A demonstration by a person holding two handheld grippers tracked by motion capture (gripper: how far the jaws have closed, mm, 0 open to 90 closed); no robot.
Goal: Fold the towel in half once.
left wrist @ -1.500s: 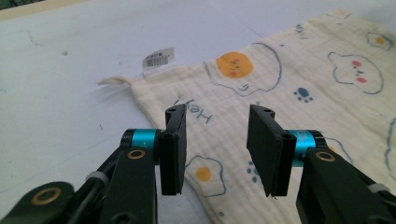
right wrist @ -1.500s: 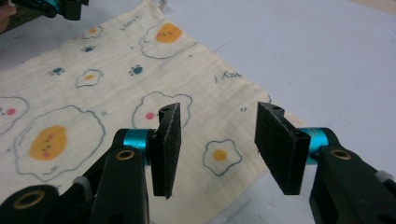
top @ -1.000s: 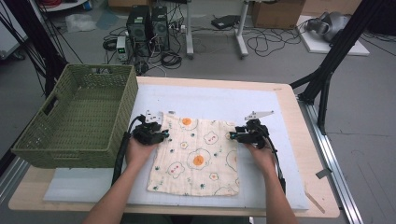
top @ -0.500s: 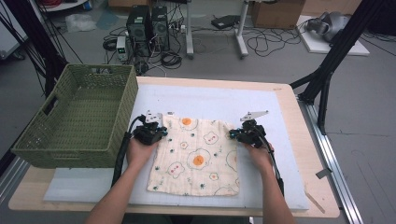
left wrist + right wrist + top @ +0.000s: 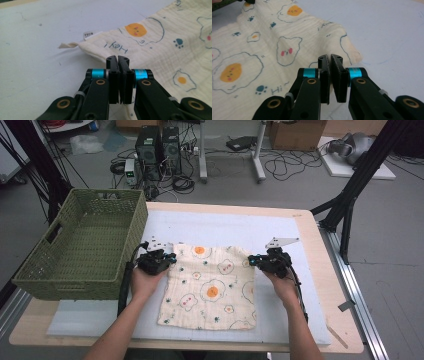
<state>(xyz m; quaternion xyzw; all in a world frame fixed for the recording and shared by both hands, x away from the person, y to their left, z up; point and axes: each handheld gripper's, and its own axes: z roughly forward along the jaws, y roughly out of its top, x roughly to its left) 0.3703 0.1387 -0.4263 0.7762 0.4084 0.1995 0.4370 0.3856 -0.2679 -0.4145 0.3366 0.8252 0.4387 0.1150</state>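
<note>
Where the cloth (image 5: 210,287) lies flat on the table (image 5: 320,320), we see the left gripper (image 5: 117,60) and right gripper (image 5: 329,58) each clamped on a far-side edge.

Cloth (image 5: 210,287) on table (image 5: 325,330) centre, basket (image 5: 82,247) left; claws at its far corners

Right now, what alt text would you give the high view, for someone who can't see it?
A person's two grippers, left and right, are shut on the far edge of a cream cloth printed with eggs, one near each far corner. The cloth lies on a white mat on a wooden table, with a green basket to its left.
</note>
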